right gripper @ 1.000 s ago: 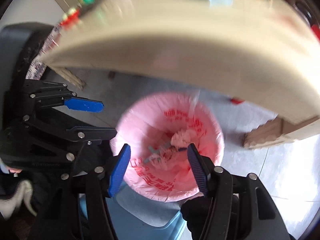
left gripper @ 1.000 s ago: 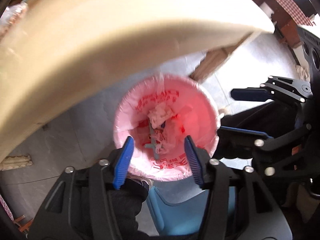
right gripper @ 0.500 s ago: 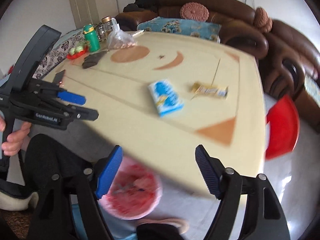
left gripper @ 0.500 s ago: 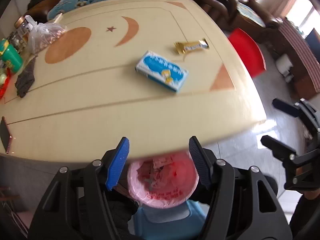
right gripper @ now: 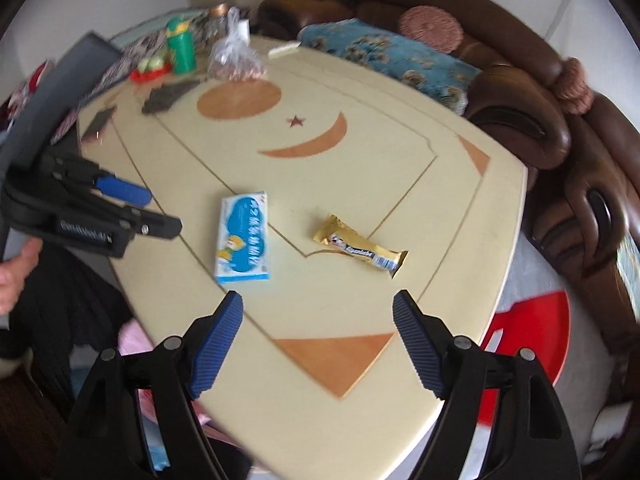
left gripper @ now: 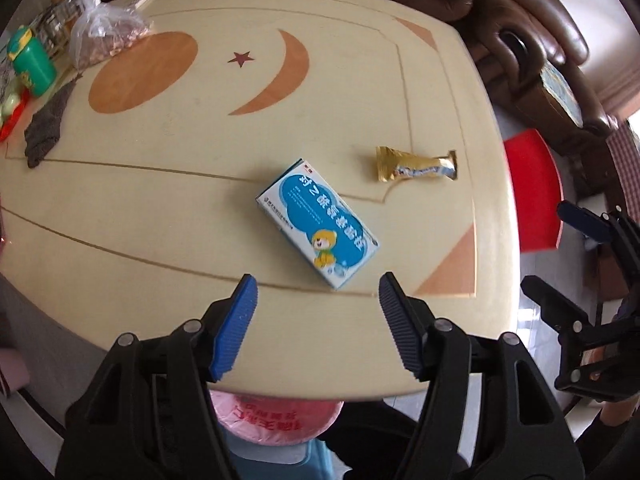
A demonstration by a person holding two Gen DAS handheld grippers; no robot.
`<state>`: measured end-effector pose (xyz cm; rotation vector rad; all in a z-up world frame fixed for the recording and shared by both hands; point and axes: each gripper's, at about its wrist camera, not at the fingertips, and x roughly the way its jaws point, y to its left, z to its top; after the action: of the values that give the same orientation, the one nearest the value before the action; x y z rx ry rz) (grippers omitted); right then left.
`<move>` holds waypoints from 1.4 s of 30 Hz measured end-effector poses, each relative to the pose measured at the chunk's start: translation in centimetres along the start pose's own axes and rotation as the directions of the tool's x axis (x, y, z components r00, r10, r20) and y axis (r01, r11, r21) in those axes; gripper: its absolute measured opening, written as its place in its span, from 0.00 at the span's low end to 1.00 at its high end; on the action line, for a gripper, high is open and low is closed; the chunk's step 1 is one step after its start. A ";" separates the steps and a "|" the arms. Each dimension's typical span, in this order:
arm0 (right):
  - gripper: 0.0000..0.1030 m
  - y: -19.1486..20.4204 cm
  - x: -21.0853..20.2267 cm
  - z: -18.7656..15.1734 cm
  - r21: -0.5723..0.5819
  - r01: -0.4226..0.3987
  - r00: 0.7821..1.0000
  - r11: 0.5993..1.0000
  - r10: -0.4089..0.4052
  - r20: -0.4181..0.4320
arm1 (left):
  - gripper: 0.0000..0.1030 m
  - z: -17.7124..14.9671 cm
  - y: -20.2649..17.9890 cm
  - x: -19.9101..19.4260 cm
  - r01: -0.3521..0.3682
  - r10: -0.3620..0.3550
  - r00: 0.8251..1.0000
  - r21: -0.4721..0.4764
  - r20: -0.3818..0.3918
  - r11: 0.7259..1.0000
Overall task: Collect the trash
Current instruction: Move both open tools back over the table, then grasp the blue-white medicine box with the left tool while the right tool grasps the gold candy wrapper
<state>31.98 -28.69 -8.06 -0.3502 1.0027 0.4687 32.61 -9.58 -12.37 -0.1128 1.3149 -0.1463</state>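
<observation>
cream wooden table (left gripper: 168,216) with orange moon, star and circle inlays fills both views. pink plastic-lined trash bin (left gripper: 276,420) sits under the table's near edge, mostly hidden by the tabletop, only its rim shows in the left view. blue-and-white cardboard medicine box (left gripper: 318,224) lies flat on the table just ahead of the left gripper (left gripper: 314,320), slightly to its right, long axis running diagonally from far-left to near-right. gold foil snack wrapper (left gripper: 416,165) lies on the table beyond the box, to the right, long axis roughly crosswise. left gripper is spread wide, holding nothing, hovering over the near table edge. right gripper (right gripper: 318,336) is also spread, empty, over the table's orange corner triangle; from it the wrapper (right gripper: 360,252) sits ahead between the fingers, box (right gripper: 244,238) ahead-left. judgement: left is nearer the box, right nearer the wrapper. far-edge clutter (green bottle, clear bag) is small and blurred. print on the box is unreadable.
</observation>
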 end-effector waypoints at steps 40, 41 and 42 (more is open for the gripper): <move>0.73 -5.0 18.9 3.6 -0.202 -0.207 0.968 0.957 0.170 -0.185 | 0.82 2.5 0.8 8.9 0.012 -0.031 0.997 -0.267 -0.067 0.964; 0.74 -5.0 19.0 3.6 -0.204 -0.210 0.967 0.956 0.172 -0.187 | 0.84 2.7 0.6 9.1 0.007 -0.026 0.997 -0.255 -0.071 0.967; 0.74 -4.9 19.0 3.5 -0.210 -0.210 0.968 0.955 0.173 -0.182 | 0.86 2.8 0.7 9.2 0.002 -0.022 0.997 -0.250 -0.078 0.968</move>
<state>45.71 -27.05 -22.43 -0.5049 1.1502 0.7450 37.62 -10.49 -20.53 -0.3322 1.4093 0.0061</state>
